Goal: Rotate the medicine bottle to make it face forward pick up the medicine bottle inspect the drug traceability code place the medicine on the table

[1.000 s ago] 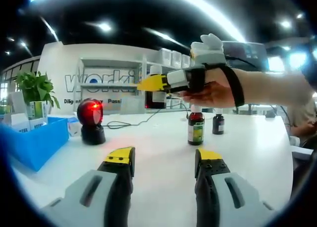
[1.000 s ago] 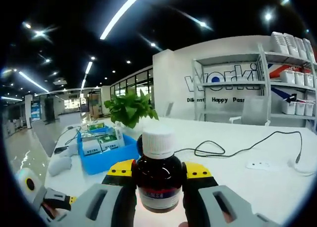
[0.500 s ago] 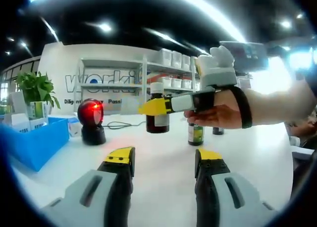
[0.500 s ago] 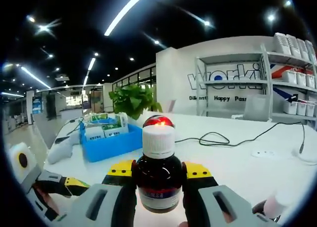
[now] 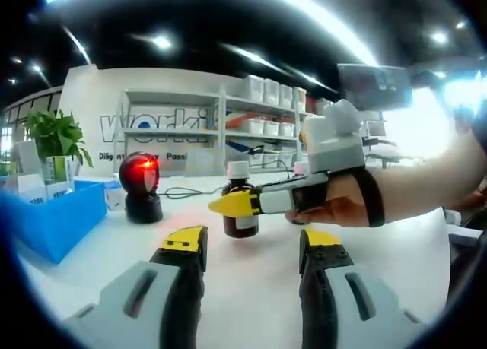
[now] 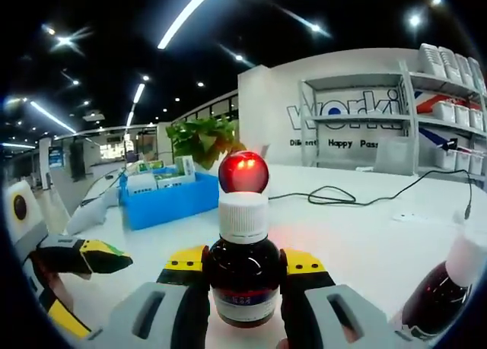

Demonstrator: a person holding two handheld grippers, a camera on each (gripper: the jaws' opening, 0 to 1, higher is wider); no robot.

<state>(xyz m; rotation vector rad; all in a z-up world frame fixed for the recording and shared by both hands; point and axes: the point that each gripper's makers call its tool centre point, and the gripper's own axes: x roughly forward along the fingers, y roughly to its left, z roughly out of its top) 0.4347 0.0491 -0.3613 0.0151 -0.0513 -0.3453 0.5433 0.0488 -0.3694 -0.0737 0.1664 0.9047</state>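
Observation:
A brown medicine bottle (image 6: 243, 280) with a white cap (image 6: 243, 216) stands upright between the jaws of my right gripper (image 6: 243, 261), which is shut on it. In the left gripper view the same bottle (image 5: 240, 212) is low over the white table (image 5: 251, 277), held from the right by the right gripper (image 5: 228, 204) and a hand (image 5: 342, 210). I cannot tell whether the bottle touches the table. The scanner (image 6: 243, 172) glows red straight behind the cap. My left gripper (image 5: 251, 242) is open with nothing between its fingers, just in front of the bottle.
The black scanner (image 5: 141, 188) sits at the left on the table. A blue bin (image 5: 53, 216) with boxes and a green plant (image 5: 53, 134) are further left. Another brown bottle (image 6: 440, 288) leans into the lower right. A black cable (image 6: 342, 197) trails toward the shelves (image 6: 426, 113).
The right gripper has carried the bottle down toward the table and leftward, closer to the scanner. The scanner now lines up behind the cap. My left gripper has stayed put.

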